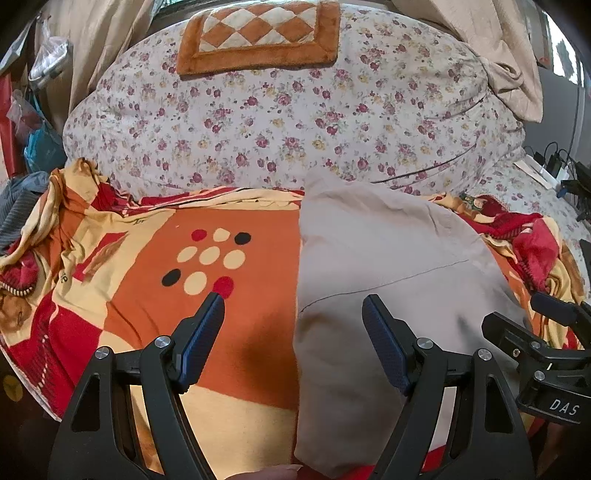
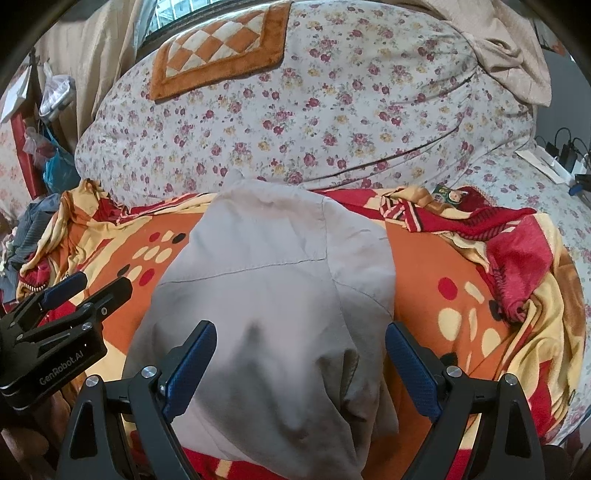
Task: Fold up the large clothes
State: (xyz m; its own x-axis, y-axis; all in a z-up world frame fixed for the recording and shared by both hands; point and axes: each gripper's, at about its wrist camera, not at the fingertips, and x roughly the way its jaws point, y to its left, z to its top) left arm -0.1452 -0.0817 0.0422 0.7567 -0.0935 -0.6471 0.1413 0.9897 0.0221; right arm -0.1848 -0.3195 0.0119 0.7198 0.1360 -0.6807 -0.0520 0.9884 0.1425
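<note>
A beige-grey garment (image 1: 388, 266) lies folded into a long strip on an orange, red and yellow blanket (image 1: 155, 295). My left gripper (image 1: 293, 299) hovers open over the garment's left edge, one finger above the blanket and the other above the cloth, with nothing between the pads. In the right wrist view the same garment (image 2: 266, 280) runs away from me, bunched and creased at its near end. My right gripper (image 2: 301, 326) hangs open above that near end, holding nothing. The left gripper (image 2: 66, 291) shows at the left edge, and the right gripper (image 1: 546, 317) at the right edge.
A big floral quilt (image 1: 280, 122) is piled behind the blanket, with an orange checked mat (image 1: 258, 33) on top. Crumpled red cloth (image 2: 517, 258) lies at the right. Grey striped clothing (image 1: 18, 206) sits at the far left. Chargers and cables (image 2: 561, 155) are at the far right.
</note>
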